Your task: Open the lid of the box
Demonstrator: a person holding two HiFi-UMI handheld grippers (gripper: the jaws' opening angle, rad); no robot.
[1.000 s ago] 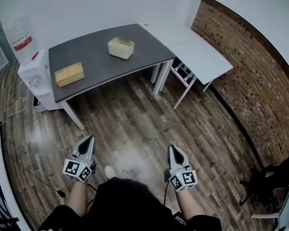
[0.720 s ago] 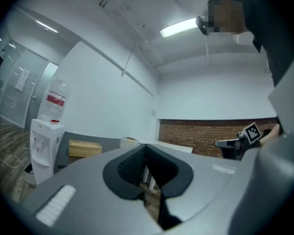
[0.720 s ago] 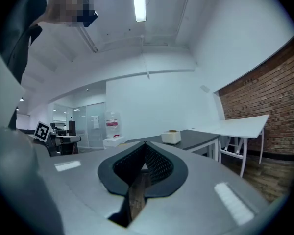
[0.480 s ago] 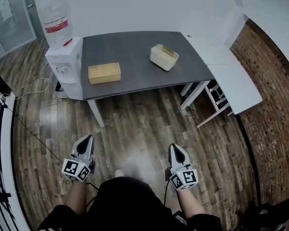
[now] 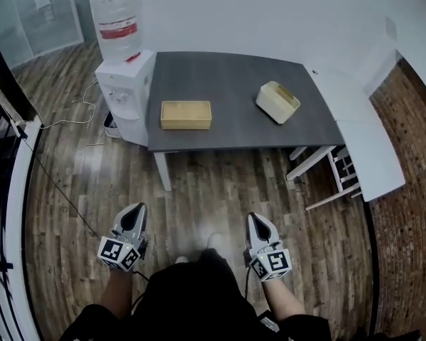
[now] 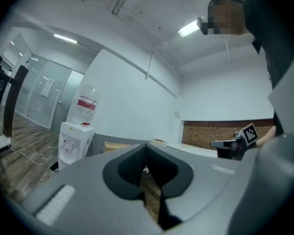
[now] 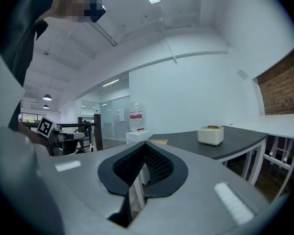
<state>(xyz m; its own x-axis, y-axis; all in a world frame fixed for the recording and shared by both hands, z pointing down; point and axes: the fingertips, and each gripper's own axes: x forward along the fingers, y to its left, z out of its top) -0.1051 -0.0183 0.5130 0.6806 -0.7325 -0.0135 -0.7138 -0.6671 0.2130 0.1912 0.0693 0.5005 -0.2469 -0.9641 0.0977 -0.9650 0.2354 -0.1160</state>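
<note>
Two boxes stand on a dark grey table (image 5: 227,80): a flat wooden box (image 5: 186,114) at its front left and a cream box (image 5: 277,101) at the right. Both grippers hang over the wooden floor, well short of the table. My left gripper (image 5: 133,210) is shut and empty, and so is my right gripper (image 5: 256,219). From the left gripper (image 6: 147,145) the wooden box (image 6: 115,145) shows just past the jaws. Beyond the right gripper (image 7: 146,143) the cream box (image 7: 210,134) stands on the table at the right.
A white water dispenser (image 5: 125,84) stands against the table's left end. White tables (image 5: 369,141) and a folding frame (image 5: 326,180) stand at the right, before a brick wall (image 5: 412,212). A cable (image 5: 57,183) trails over the floor at the left.
The view has swung round, so the table and both boxes now lie straight ahead instead of up to the left. Both grippers stay shut and low before the body.
</note>
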